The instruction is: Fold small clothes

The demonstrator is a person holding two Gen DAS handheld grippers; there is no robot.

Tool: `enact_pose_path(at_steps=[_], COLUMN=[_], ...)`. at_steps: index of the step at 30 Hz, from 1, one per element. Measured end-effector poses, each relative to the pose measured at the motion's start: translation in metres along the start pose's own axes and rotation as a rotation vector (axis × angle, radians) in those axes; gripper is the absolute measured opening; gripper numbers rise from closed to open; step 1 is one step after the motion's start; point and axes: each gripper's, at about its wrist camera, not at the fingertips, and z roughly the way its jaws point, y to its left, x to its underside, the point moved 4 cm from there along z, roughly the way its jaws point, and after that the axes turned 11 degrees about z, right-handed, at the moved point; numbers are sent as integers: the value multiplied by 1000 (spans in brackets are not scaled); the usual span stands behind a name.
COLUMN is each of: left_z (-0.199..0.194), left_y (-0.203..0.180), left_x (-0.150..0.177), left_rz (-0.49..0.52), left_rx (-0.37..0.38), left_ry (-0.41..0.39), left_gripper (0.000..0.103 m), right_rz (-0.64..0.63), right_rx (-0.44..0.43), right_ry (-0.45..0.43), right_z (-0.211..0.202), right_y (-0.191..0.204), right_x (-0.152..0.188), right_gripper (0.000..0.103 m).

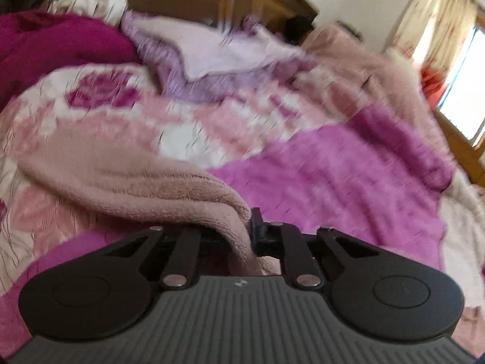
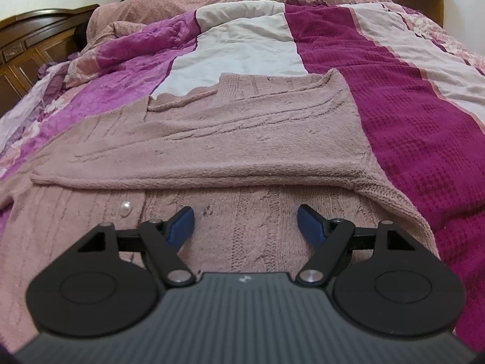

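Observation:
A dusty-pink knitted cardigan point(image 2: 242, 130) lies on the bed with one part folded across its body; a pearl button point(image 2: 126, 205) shows on the lower layer. My right gripper point(image 2: 245, 215) hovers just over that lower layer, its blue pads point(image 2: 182, 223) wide apart with nothing pinched. In the blurred left wrist view, my left gripper point(image 1: 248, 227) is shut on a fold of the cardigan point(image 1: 136, 179), which drapes up out of the closed jaws and off to the left.
The bed carries a patchwork quilt point(image 2: 409, 121) in magenta, purple and white. A heaped pink blanket point(image 2: 169, 3) with something dark like hair beside it lies at the far end. A wooden headboard point(image 2: 27, 45) stands left, and a curtained window point(image 1: 463, 85) sits at the right.

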Motion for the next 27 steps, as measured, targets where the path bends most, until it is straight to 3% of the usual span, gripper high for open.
enact_pose_path(at_steps=[4,14,21,27], left_z=[-25,-88,-117,-123], left_y=[-11,-95,-184,-256], left_x=[-23,-62,-54,-17], left_rz=[-42,37,157,259], left_rx=[102,318,478,566], left_ry=[-73,-214,-204,-137], left_gripper=[11,11,11,11], right_rz=[20,41,61,80], right_rx=[-17,-41,-53,-58], right_ry=[-1,-45,-61,-72], right_z=[-9,-31,-39,-44], right_y=[0,-1,-5,-11], right_x=[-1,-13,-17,-17], right_gripper=[77,77,77,77])
